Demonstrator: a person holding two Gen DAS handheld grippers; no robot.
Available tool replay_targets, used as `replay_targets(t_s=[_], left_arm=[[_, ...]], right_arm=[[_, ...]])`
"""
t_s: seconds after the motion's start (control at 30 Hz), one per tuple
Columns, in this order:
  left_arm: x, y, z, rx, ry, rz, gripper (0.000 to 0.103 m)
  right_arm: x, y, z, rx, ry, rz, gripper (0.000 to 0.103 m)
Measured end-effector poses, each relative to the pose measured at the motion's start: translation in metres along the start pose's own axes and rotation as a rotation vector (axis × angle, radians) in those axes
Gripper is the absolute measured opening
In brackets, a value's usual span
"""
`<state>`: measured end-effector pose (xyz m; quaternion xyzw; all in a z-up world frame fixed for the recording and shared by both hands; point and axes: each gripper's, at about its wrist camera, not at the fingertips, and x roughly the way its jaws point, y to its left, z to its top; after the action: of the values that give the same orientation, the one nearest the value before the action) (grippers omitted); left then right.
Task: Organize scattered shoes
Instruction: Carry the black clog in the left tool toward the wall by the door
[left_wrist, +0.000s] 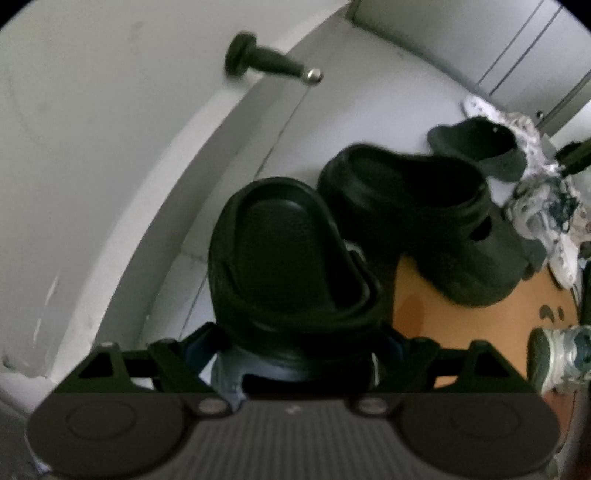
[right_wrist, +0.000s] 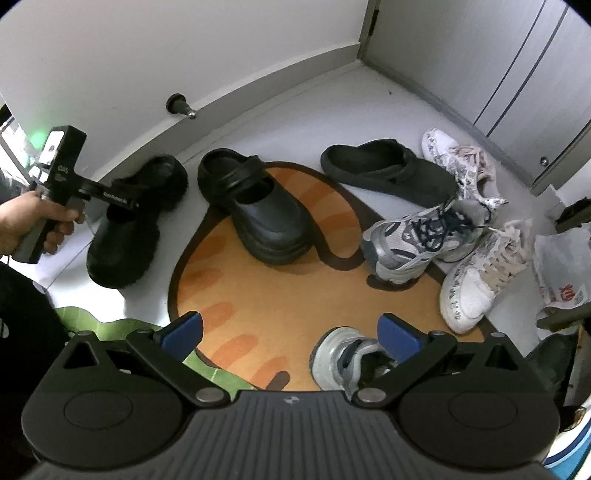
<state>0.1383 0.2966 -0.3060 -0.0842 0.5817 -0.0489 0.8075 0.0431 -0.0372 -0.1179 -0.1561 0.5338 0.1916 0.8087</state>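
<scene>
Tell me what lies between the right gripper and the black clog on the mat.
Only bare orange mat, seen in the right wrist view, from right gripper to black clog.

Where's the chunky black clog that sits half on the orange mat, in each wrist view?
Left wrist view: chunky black clog sits right of centre, behind the clog between the left jaws.
Right wrist view: the same clog is centre, toe toward the camera, partly on the orange mat.
Shared landmark: the black doorstop on the baseboard.
</scene>
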Motion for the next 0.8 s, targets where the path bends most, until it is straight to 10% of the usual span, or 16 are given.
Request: replay_targets(t_s=[0.8], left_arm=[[0.007, -0.009, -0.008, 0.069, 0.059, 0.166, 0.091]], right_arm=[[-0.001, -0.029, -0.024, 0.002, 0.031, -0.018, 0.103]])
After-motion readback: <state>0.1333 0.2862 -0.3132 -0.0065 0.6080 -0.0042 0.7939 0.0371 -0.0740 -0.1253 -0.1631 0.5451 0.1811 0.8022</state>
